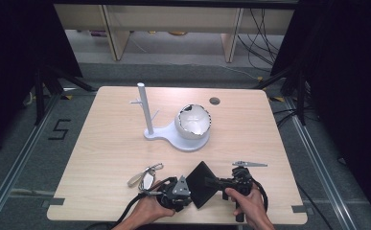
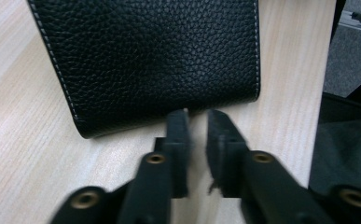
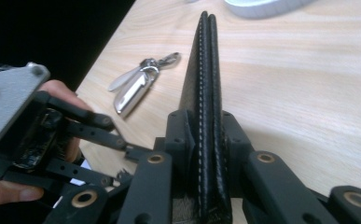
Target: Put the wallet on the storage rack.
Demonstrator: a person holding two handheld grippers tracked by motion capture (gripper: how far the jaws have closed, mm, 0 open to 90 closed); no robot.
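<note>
From above, the black wallet stands on edge at the table's near edge, in front of the white stand, the right gripper clamped on it. Left gripper: jaws slightly parted, just short of the leather, gripping nothing. Right gripper view: both pads squeeze the wallet's stitched edge; keys lie left of it.

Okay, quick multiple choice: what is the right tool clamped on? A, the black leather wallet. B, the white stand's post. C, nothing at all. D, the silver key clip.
A: in the right gripper view the right tool has both pads pressed on the edge of the folded black leather wallet, while the silver key clip lies apart on the table.
</note>
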